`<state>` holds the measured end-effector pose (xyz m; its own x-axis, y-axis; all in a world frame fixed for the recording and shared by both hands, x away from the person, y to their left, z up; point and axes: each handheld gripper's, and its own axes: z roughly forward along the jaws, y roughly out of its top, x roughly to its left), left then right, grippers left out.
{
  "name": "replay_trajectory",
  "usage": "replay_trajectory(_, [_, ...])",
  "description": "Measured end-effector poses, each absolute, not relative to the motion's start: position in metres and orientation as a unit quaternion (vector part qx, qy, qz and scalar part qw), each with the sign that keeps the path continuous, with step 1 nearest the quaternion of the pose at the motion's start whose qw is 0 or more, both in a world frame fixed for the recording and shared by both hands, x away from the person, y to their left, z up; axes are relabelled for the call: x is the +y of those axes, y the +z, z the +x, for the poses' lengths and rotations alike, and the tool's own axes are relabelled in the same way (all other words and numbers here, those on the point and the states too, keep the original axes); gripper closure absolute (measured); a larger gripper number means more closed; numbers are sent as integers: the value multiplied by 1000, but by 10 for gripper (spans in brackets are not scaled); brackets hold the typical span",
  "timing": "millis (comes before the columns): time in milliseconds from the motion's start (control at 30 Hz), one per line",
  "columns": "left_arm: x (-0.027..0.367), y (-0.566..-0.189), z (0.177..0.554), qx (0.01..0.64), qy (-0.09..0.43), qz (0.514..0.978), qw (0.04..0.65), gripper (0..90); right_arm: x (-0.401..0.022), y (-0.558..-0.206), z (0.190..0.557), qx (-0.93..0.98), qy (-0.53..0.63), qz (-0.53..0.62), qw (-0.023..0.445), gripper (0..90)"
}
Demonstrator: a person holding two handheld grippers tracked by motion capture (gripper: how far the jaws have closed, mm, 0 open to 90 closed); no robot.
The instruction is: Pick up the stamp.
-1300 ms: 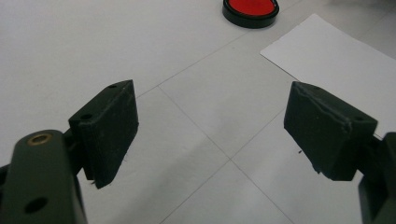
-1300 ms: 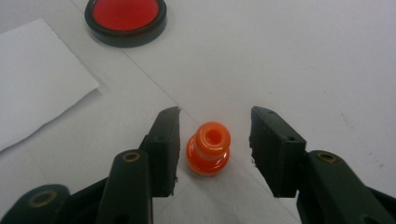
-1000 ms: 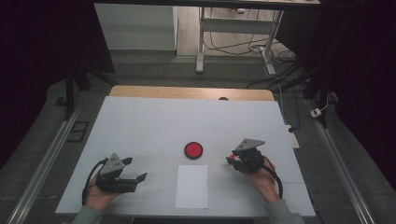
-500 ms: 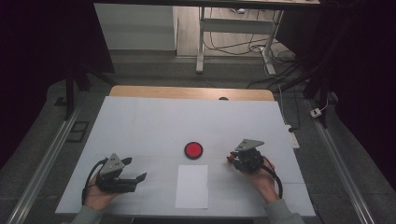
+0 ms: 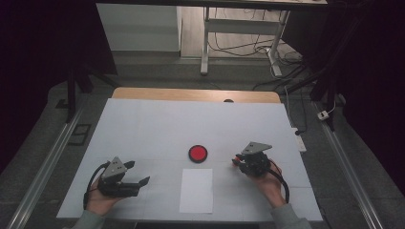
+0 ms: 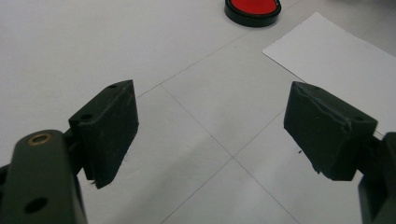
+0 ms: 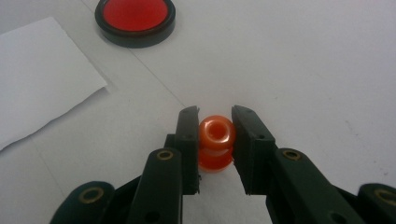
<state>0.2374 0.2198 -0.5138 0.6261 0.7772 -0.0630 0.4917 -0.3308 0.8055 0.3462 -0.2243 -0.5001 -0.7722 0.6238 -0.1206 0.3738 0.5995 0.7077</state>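
Two jaws of the right claw point(image 7: 215, 133) clamp a small orange spool-shaped bead point(image 7: 215, 140), waisted at its middle, its bore and long axis running upright between the pads, just above the white surface point(image 7: 327, 60). Ahead of that claw and to its left lies the red button point(image 7: 135, 18) in its black ring; the paper sheet point(image 7: 37, 79) sits further left. Judging by the spacing, this hand is nearer the button. Wide apart and empty, the left claw point(image 6: 210, 135) hovers low, pointing toward the same button point(image 6: 252, 8).
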Motion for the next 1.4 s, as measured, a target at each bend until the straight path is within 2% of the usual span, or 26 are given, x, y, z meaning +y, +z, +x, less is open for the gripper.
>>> replay_trajectory(1400, [218,-515,237,398,165,798,422,181,-228,-467,328,825,453,281,190,717])
